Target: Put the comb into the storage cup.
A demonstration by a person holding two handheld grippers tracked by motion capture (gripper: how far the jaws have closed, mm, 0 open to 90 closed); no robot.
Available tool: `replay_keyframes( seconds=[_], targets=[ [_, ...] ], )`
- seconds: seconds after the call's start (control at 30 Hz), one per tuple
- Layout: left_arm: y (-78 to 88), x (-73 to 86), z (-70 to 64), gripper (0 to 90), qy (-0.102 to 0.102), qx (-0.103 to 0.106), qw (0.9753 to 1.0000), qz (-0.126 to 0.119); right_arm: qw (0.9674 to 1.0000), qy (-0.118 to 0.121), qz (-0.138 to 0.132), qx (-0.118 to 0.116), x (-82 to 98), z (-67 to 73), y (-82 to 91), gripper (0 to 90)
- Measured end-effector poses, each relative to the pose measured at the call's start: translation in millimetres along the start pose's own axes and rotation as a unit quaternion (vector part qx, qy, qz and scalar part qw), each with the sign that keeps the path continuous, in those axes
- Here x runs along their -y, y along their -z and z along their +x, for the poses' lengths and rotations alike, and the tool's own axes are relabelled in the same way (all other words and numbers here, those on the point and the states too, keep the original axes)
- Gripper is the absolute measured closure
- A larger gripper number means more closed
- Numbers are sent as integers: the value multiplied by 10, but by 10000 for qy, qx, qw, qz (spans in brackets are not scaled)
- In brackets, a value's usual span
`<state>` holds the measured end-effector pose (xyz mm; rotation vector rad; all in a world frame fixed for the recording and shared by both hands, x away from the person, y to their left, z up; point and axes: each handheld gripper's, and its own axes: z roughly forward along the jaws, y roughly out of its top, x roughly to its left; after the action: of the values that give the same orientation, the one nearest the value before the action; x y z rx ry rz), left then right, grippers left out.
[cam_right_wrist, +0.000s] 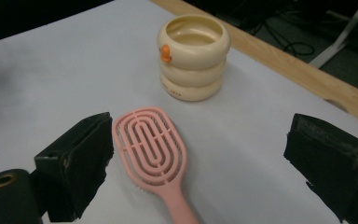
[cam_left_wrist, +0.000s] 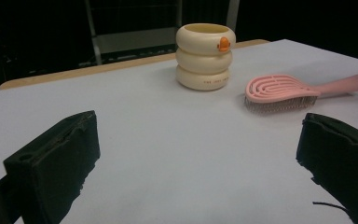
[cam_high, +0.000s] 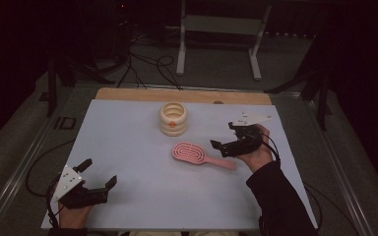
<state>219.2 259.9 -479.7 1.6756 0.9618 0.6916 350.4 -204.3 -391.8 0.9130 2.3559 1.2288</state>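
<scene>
We hold our right gripper [cam_high: 225, 136] spread wide over the pink hairbrush [cam_high: 203, 155] handle (not touching), near the cream ringed cup [cam_high: 173, 118]; our left gripper [cam_high: 98, 173] also gapes, well apart.

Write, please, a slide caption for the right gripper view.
Open right gripper over pink plastic hairbrush, near cream ringed cup.

The small print on the cream cup [cam_left_wrist: 205, 56] is too small to read.
</scene>
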Motion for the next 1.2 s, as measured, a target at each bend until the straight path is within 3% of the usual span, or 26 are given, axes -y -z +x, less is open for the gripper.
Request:
replay_keyframes(
  seconds=[0.27,0.37,0.5,0.73,0.93,0.97,1.1,1.17,1.2],
  targets=[
    [-5,2,-3,2,-11,18,10000,15,9993,-63,346,-147,-8,-104,-169,74],
    [-5,3,-5,3,-13,21,10000,24,9978,23,616,-238,-1,-119,-251,74],
    [-6,4,-9,3,-11,28,10000,20,9965,133,776,-294,-1,-126,-310,75],
    [-2,5,-8,3,-6,34,10000,24,9924,222,1177,-273,34,-168,-427,75],
    [-1,7,-7,3,-1,35,10000,21,9905,382,1298,-263,56,-172,-477,77],
    [-2,7,-8,2,-4,34,10000,24,9887,479,1402,-245,62,-170,-500,77],
    [-1,7,-8,3,-1,34,10000,22,9870,530,1495,-270,77,-168,-540,77],
    [2,7,-6,3,-5,30,10000,25,9839,670,1637,-248,105,-181,-582,77],
    [3,7,-5,3,-1,33,10000,20,9839,670,1637,-248,105,-181,-582,77]
  ],
)
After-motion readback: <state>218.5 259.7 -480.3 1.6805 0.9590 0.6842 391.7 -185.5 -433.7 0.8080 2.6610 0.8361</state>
